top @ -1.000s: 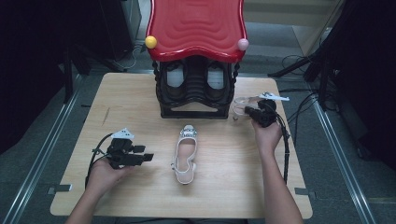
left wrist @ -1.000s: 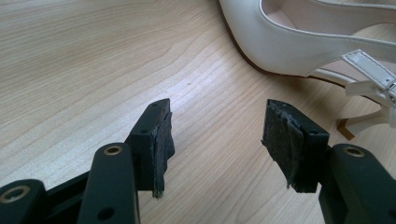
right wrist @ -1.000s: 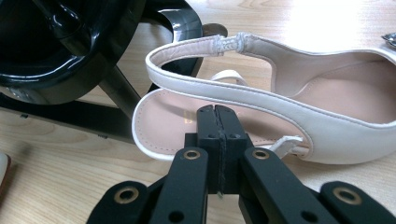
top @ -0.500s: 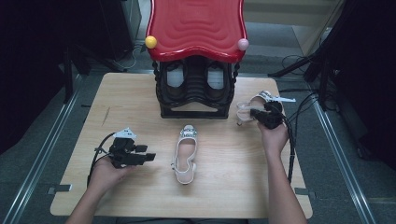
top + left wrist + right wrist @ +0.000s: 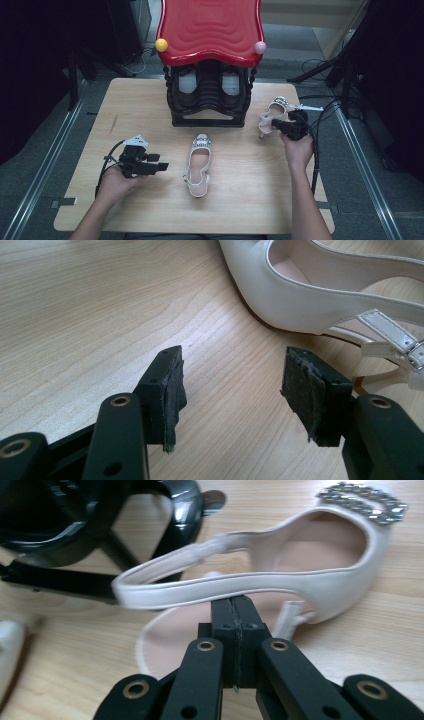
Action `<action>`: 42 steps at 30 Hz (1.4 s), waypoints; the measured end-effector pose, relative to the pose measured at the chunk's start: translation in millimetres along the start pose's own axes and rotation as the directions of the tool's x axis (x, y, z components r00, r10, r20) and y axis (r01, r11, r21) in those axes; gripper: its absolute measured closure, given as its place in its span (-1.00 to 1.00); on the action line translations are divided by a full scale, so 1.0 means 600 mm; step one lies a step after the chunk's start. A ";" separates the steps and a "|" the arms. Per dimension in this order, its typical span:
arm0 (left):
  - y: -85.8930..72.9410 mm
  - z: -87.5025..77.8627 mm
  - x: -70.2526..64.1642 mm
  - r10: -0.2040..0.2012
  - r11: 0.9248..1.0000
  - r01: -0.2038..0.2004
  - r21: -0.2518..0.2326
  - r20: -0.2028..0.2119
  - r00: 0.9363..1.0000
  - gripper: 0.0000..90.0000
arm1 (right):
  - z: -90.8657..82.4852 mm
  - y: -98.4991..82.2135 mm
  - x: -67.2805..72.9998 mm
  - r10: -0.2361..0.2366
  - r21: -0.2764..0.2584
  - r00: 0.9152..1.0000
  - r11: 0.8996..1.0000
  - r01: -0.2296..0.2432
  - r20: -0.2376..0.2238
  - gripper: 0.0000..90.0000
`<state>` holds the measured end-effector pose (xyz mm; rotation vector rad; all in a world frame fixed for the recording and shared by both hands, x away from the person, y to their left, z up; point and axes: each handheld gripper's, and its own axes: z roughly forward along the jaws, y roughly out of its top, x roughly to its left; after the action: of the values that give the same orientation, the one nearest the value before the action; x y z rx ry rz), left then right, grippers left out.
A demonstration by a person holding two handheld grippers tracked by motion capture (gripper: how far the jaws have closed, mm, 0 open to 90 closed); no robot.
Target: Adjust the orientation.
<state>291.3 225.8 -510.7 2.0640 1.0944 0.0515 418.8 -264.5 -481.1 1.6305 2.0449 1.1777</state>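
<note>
Cream leather slingback pinched far right by right gripper, left gripper spread near second smooth sandal, woodgrain table.

Can't see how my right gripper bites the held sandal: strap covers my pad tips. Second sandal cut off past the frame edge, beside that strap.

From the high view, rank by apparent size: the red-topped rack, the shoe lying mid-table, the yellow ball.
1. red-topped rack, largest by far.
2. shoe lying mid-table.
3. yellow ball, smallest.
The rack sits farther from the camera yet looks biggest, so the order is safe.
</note>
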 end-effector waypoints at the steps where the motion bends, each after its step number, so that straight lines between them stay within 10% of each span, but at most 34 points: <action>1: 0.000 -0.001 0.000 0.003 1.000 -0.003 -0.001 -0.003 1.000 -0.06 | 0.000 0.000 0.005 0.000 0.003 1.000 1.000 0.000 -0.010 1.00; 14: -0.009 -0.008 0.001 -0.004 1.000 0.004 -0.002 -0.016 1.000 -0.07 | 0.031 0.005 0.076 -0.064 0.035 0.994 0.997 0.068 -0.090 1.00; 42: 0.015 0.012 0.029 -0.009 1.000 0.009 -0.007 -0.027 1.000 -0.10 | -0.004 -0.031 0.034 -0.026 0.043 0.997 0.999 0.029 -0.067 1.00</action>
<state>311.3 231.2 -514.9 2.0572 1.1180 0.0785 397.8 -247.4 -487.9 1.5979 2.1416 1.2003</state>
